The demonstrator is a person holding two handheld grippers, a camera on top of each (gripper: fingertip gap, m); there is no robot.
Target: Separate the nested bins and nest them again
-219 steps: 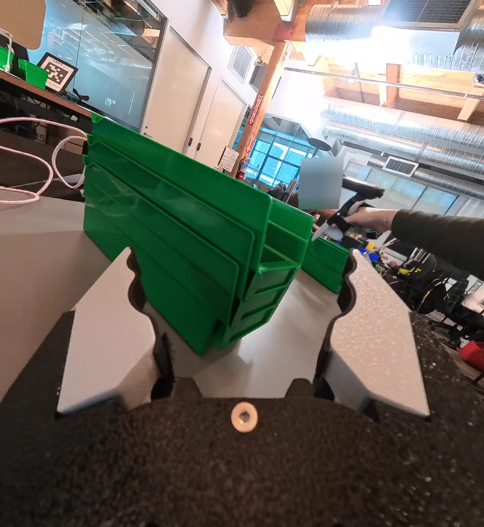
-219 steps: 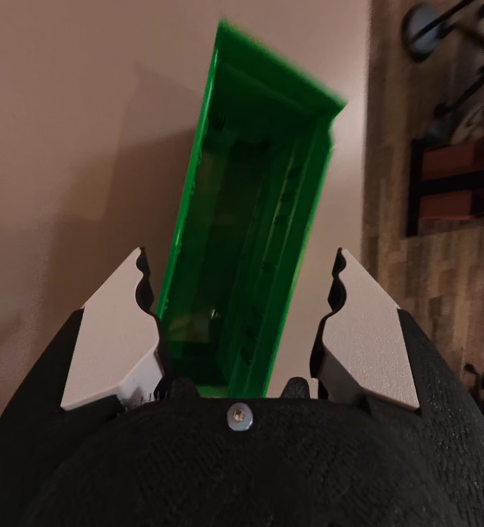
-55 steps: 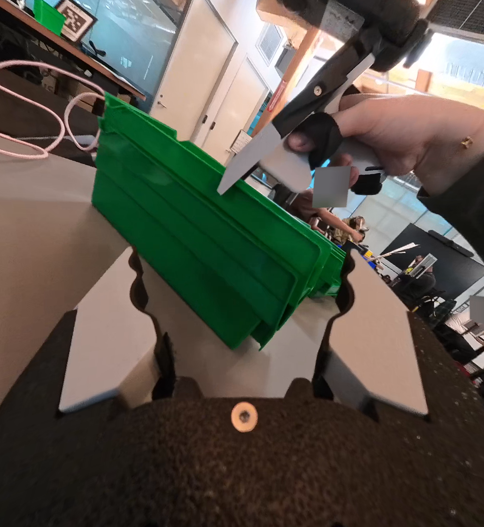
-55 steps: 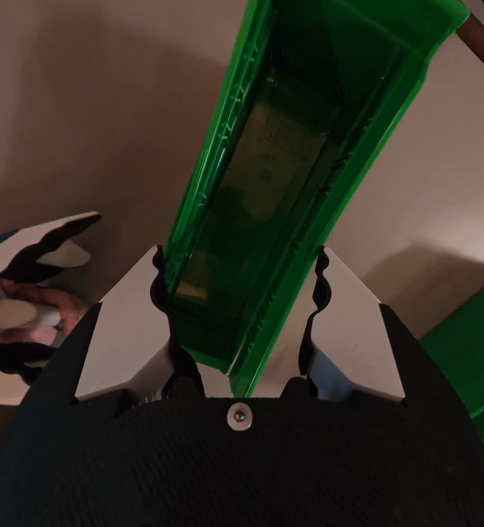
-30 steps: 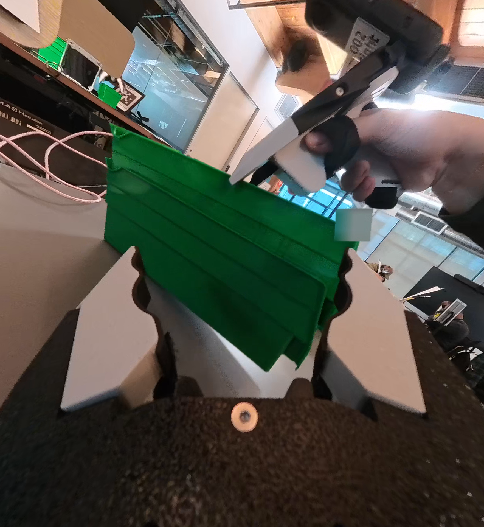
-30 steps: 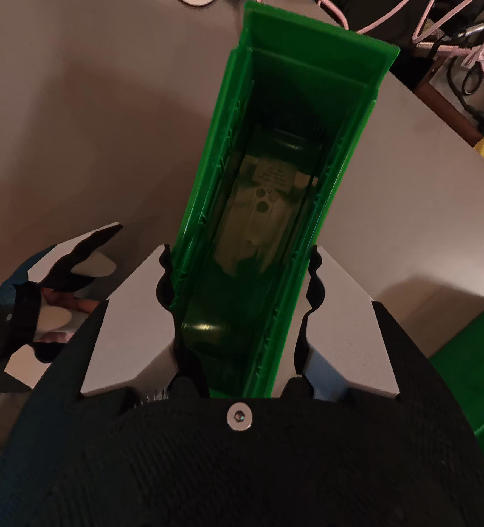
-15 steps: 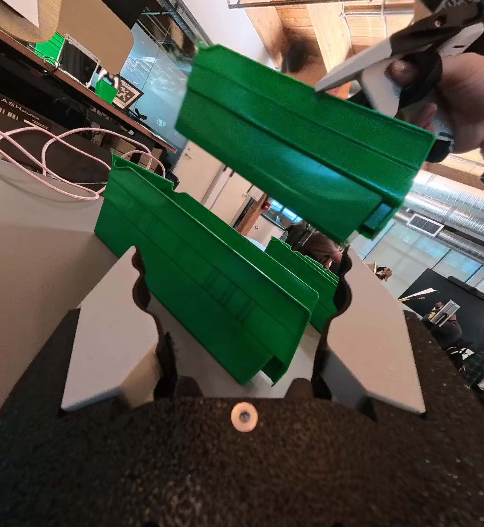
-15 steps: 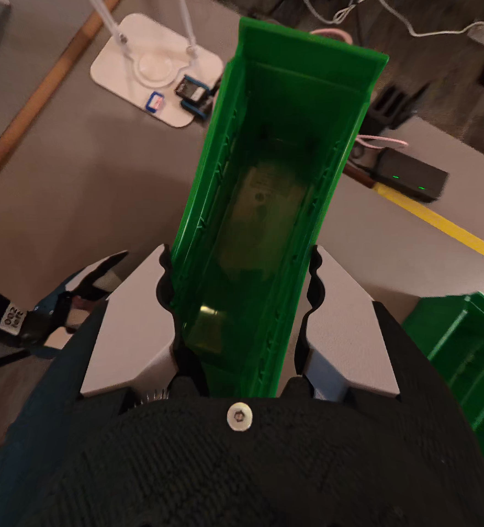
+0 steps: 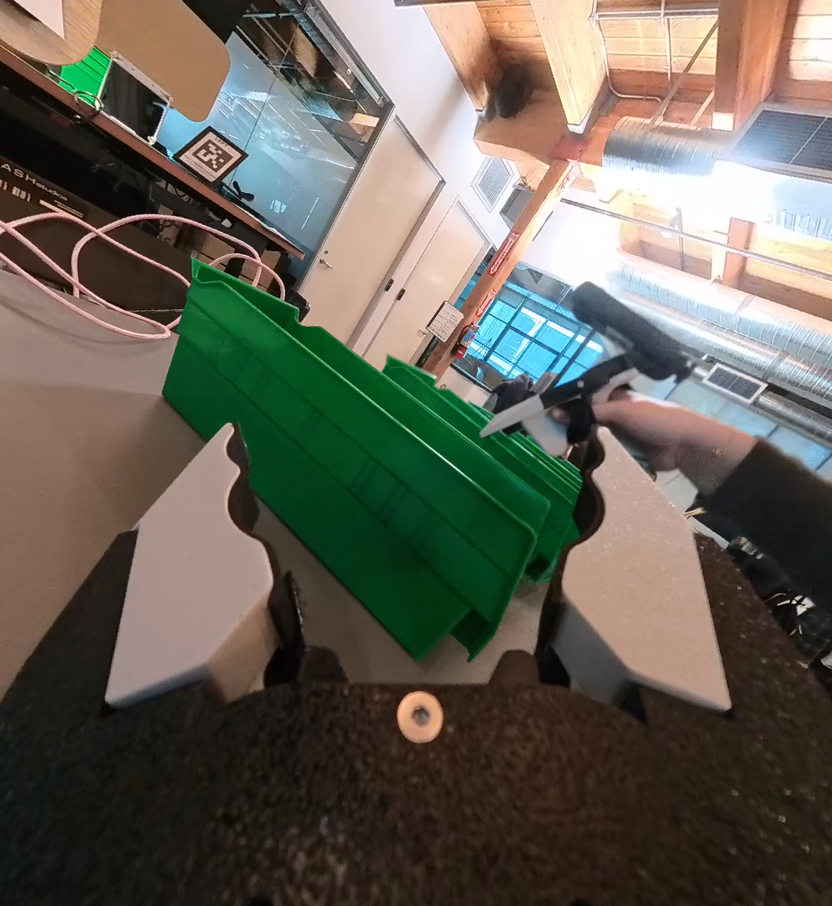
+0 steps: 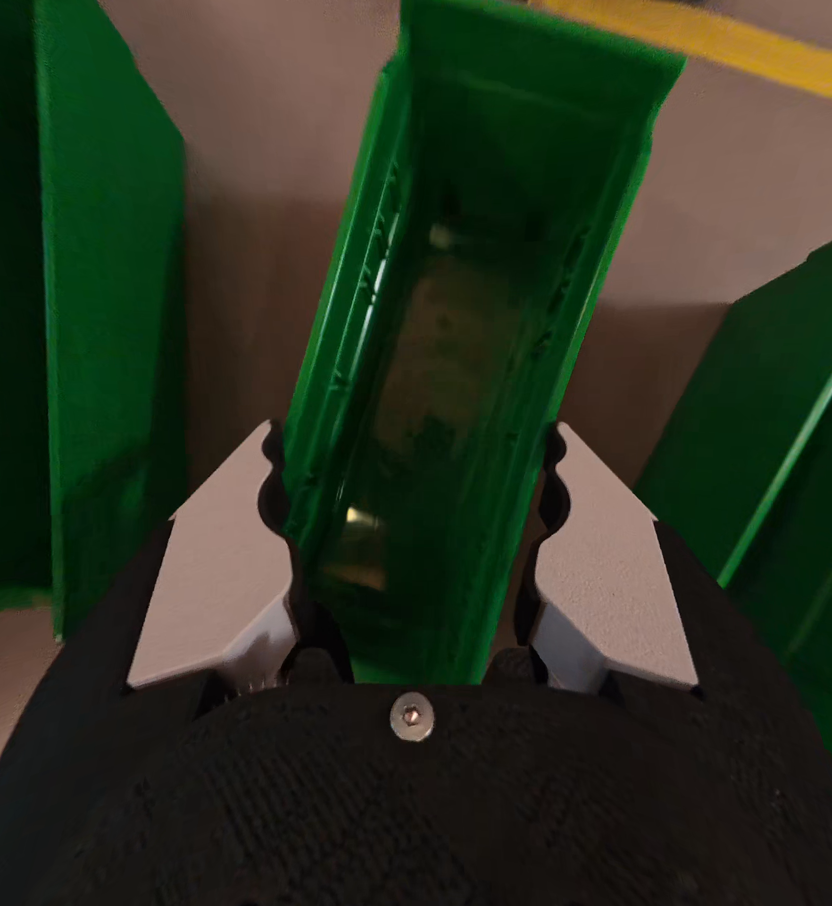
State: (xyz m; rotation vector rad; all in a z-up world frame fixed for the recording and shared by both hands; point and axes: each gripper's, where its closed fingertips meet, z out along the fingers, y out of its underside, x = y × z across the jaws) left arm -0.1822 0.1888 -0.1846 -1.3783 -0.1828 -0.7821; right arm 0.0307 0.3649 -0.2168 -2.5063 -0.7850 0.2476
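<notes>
Now green bin [image 10: 477,304] wedged between right tongs [image 10: 411,510], fingers straddling walls.

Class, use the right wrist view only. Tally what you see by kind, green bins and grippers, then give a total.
Green bins: 3 (held bin, left bin, right bin)
Grippers: 1 (right gripper)
Total: 4

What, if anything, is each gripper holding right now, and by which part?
The right gripper holds a green bin by its near end, fingers outside its two long walls. The left gripper is open and holds nothing.
</notes>
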